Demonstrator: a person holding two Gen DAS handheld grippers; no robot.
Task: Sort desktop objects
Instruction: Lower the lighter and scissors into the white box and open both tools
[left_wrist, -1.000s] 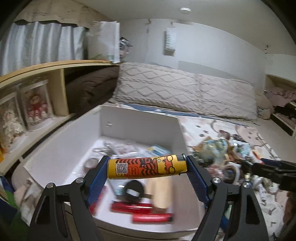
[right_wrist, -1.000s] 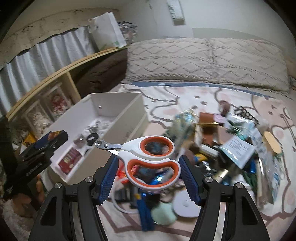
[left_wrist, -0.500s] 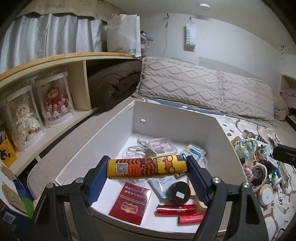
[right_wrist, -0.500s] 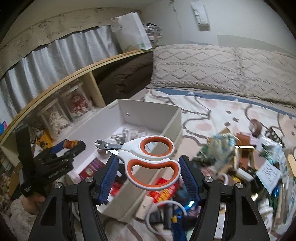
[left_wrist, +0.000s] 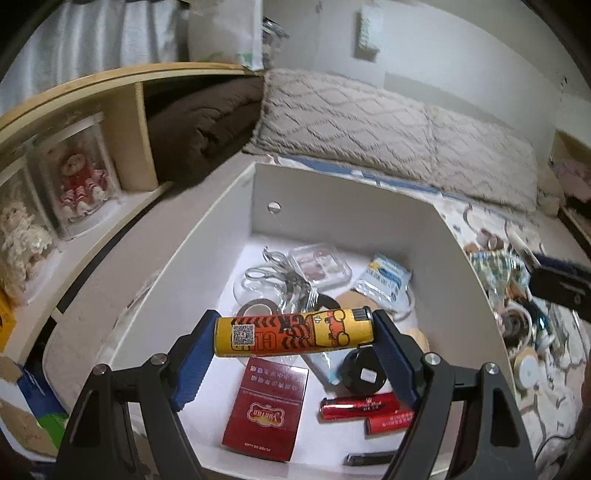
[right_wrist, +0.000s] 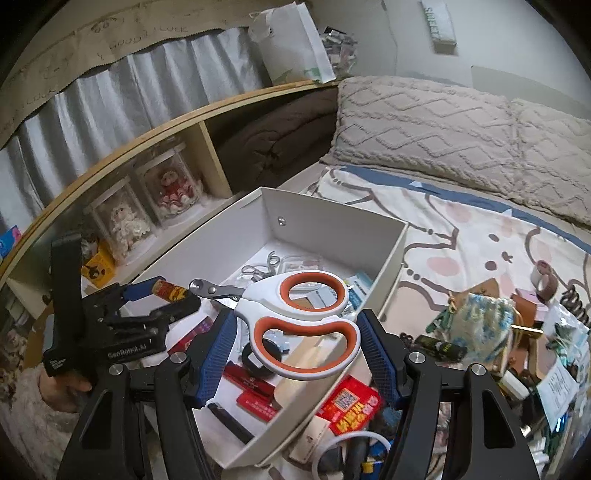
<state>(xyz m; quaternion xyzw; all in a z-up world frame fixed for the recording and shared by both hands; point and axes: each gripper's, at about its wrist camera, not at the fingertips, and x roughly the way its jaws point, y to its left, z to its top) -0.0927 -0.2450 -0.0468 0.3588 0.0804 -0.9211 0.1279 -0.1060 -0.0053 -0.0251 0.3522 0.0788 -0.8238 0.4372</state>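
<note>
white box (left_wrist: 369, 225), red pack (left_wrist: 266, 410), red tubes (left_wrist: 360, 400)

You have two grippers in play: the left gripper (left_wrist: 295, 334) carries one yellow lighter (left_wrist: 293, 334), and the right gripper (right_wrist: 295, 328) carries one pair of orange-and-white scissors (right_wrist: 299, 325). In front of you sits one white box (left_wrist: 354, 218). Inside it you can count one red cigarette pack (left_wrist: 266, 413) near its front edge, two red tubes (left_wrist: 360, 400) toward its front right corner, one black round cap (left_wrist: 364, 373), one roll of tape (left_wrist: 256, 306), one clear plastic case (left_wrist: 319, 264) and one blue-and-white packet (left_wrist: 384, 282) toward its back wall. Two dolls in clear cases (right_wrist: 171, 184) stand on the shelf, and two pillows (right_wrist: 424, 129) lie on the bed.
</note>
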